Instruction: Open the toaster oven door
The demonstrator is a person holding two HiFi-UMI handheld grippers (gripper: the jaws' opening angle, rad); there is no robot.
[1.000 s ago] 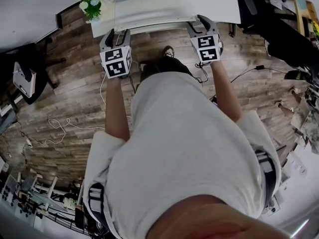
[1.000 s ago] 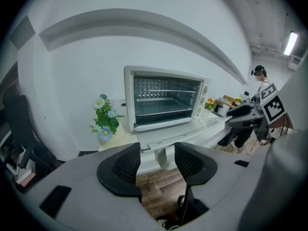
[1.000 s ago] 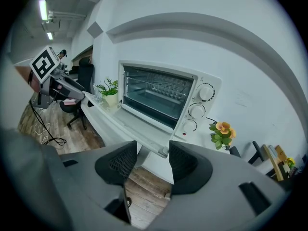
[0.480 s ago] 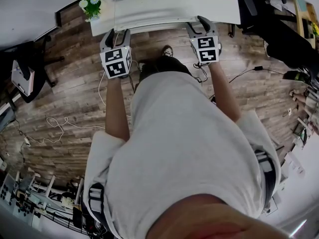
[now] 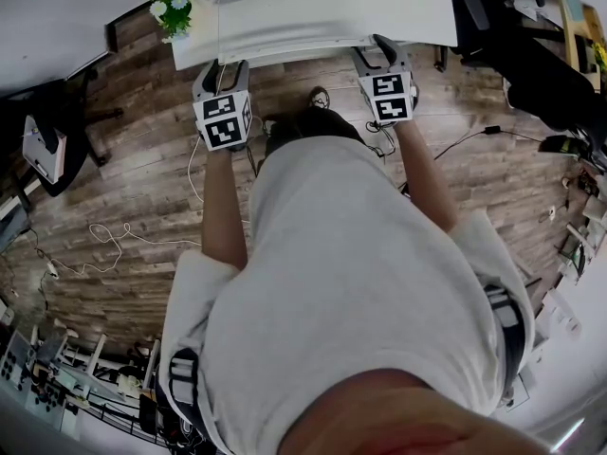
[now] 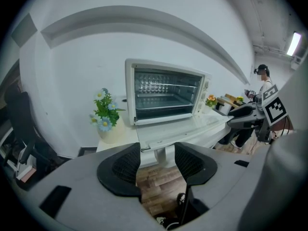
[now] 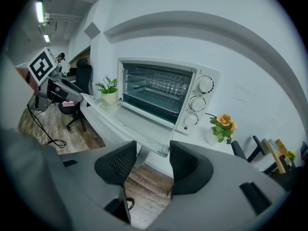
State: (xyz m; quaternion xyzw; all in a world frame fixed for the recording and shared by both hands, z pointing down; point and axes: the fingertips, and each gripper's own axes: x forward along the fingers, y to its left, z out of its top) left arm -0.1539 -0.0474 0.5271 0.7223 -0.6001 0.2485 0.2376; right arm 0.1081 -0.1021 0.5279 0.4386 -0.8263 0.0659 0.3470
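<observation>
The white toaster oven [image 6: 165,91] stands on a white table [image 5: 422,19] straight ahead. Its glass door [image 6: 179,128] is folded down flat, and the wire rack inside shows. In the right gripper view the oven [image 7: 159,93] shows three knobs on its right side, with the lowered door [image 7: 129,121] in front. My left gripper [image 5: 223,66] hangs open just short of the door's front edge, at its left end. My right gripper [image 5: 377,50] is open near the right end. Both grippers [image 6: 157,153] [image 7: 153,153] hold nothing.
A pot of blue and white flowers [image 5: 169,8] sits left of the oven and a small orange flower [image 7: 223,124] on its right. Black office chairs [image 5: 493,12] stand to the right. Cables [image 5: 114,240] trail over the wooden floor. A person [image 6: 262,76] stands far off.
Both grippers have shifted only slightly; the right one has drifted a little to the left. The oven door stays down.
</observation>
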